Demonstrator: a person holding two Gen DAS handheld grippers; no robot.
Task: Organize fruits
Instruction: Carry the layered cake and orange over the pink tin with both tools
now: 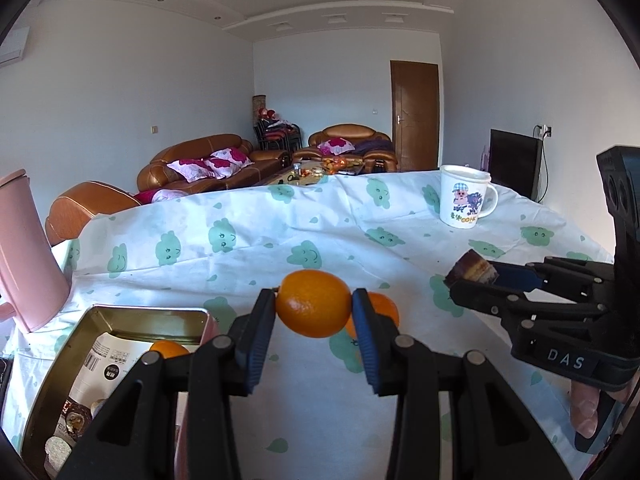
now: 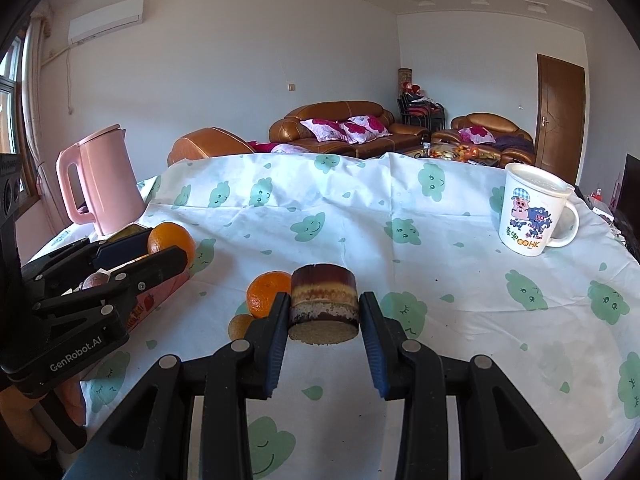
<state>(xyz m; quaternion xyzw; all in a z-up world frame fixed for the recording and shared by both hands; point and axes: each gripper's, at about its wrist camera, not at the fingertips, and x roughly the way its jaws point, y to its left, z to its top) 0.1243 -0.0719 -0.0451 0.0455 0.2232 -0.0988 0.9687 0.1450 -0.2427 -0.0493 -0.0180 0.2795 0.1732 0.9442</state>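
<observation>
My left gripper is shut on an orange and holds it above the tablecloth; it also shows in the right wrist view. A second orange lies on the cloth just behind it. An open pink tin at the lower left holds another orange and a printed packet. My right gripper is shut on a round layered cake piece, seen also in the left wrist view. An orange and a small brownish fruit lie on the cloth to its left.
A pink kettle stands at the table's left. A white cartoon mug stands at the far right. The table carries a white cloth with green clouds. Sofas and a door stand beyond.
</observation>
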